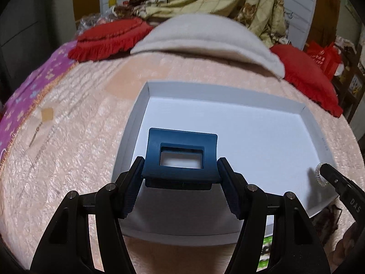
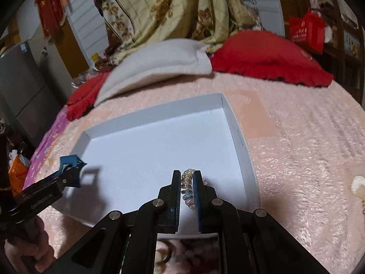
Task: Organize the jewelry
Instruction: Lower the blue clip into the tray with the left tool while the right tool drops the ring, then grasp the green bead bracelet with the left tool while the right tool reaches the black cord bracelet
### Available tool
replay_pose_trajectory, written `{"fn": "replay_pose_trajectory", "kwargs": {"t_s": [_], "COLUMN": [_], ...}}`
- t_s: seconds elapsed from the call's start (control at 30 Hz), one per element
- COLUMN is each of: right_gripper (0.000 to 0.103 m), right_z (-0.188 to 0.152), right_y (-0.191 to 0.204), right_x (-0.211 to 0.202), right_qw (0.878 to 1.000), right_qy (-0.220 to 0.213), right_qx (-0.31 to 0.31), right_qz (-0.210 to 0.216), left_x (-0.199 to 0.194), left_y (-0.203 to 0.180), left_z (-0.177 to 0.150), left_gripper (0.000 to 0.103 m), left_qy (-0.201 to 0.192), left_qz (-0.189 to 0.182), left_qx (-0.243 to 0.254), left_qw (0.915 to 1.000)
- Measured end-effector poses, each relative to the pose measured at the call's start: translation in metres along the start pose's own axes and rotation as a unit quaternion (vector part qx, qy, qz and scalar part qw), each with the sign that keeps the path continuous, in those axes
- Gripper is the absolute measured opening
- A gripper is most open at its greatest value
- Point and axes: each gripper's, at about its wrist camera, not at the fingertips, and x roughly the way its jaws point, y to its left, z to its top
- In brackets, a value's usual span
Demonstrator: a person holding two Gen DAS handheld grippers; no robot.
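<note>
A shallow white box (image 1: 228,91) lies open on the pink bedspread. It also shows in the right wrist view (image 2: 237,137). My left gripper (image 1: 180,166) is shut on a dark blue hair claw clip (image 1: 180,155) and holds it above the box's near left part. The clip also shows in the right wrist view (image 2: 70,162). My right gripper (image 2: 187,175) is shut on a clear spiral hair tie (image 2: 187,182) above the box's near right part. The hair tie also shows in the left wrist view (image 1: 319,175).
A grey folded blanket (image 1: 205,36) and red fringed cushions (image 1: 308,77) lie behind the box. A small tan piece (image 1: 46,114) and a thin chain lie on the bedspread at left. A pale object (image 2: 358,186) lies at the right.
</note>
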Motion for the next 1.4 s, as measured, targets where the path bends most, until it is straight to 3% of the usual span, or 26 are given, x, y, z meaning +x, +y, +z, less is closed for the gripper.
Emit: {"fn": "replay_pose_trajectory", "kwargs": {"t_s": [0.13, 0.23, 0.37, 0.5, 0.57, 0.6, 0.63, 0.83, 1.03, 1.13, 1.23, 1.3, 1.4], "right_gripper": [0.013, 0.046, 0.047, 0.047, 0.047, 0.047, 0.047, 0.047, 0.047, 0.047, 0.047, 0.047, 0.047], "right_z": [-0.002, -0.004, -0.003, -0.001, -0.001, -0.002, -0.002, -0.009, -0.035, -0.057, -0.079, -0.093, -0.113], "right_y": [0.000, 0.002, 0.002, -0.005, -0.008, -0.009, -0.010, -0.017, -0.032, -0.033, -0.030, -0.029, -0.034], "right_x": [0.009, 0.005, -0.005, -0.015, -0.022, -0.025, -0.028, -0.049, -0.091, -0.118, -0.137, -0.141, -0.134], "right_qw": [1.000, 1.000, 1.000, 0.999, 0.999, 0.998, 0.998, 0.997, 0.993, 0.993, 0.995, 0.997, 0.999], "right_qy": [0.011, -0.002, -0.027, -0.043, -0.050, -0.053, -0.056, -0.075, -0.100, -0.103, -0.092, -0.072, -0.023], "right_qx": [0.006, 0.002, 0.001, 0.013, 0.016, 0.016, 0.015, 0.030, 0.059, 0.049, 0.034, 0.016, -0.004], "right_qz": [0.005, 0.001, 0.001, 0.008, 0.012, 0.014, 0.013, 0.012, 0.004, 0.004, 0.005, -0.012, -0.041], "left_x": [0.005, 0.004, 0.003, 0.003, 0.008, 0.010, 0.010, -0.018, -0.054, -0.068, -0.068, -0.063, -0.057], "left_y": [0.006, 0.007, 0.007, 0.004, -0.002, -0.003, -0.005, -0.001, -0.006, -0.013, -0.016, -0.020, -0.029], "left_z": [-0.003, -0.005, -0.008, -0.010, -0.011, -0.012, -0.012, -0.011, -0.035, -0.056, -0.072, -0.084, -0.092], "left_gripper": [0.065, 0.069, 0.073, 0.083, 0.092, 0.101, 0.102, 0.103, 0.103, 0.103, 0.103, 0.102, 0.102], "left_qy": [0.014, 0.011, 0.006, 0.013, 0.030, 0.035, 0.035, -0.021, -0.037, -0.014, 0.022, 0.051, 0.063], "left_qz": [0.005, 0.014, 0.020, -0.006, -0.001, -0.005, -0.012, -0.039, -0.084, -0.095, -0.107, -0.108, -0.088], "left_qx": [-0.012, -0.013, -0.011, -0.009, 0.003, 0.006, 0.007, -0.003, 0.028, 0.065, 0.072, 0.086, 0.116], "left_qw": [0.9998, 0.9998, 0.9997, 0.9999, 0.9995, 0.9994, 0.9993, 0.9990, 0.9954, 0.9932, 0.9915, 0.9891, 0.9873]}}
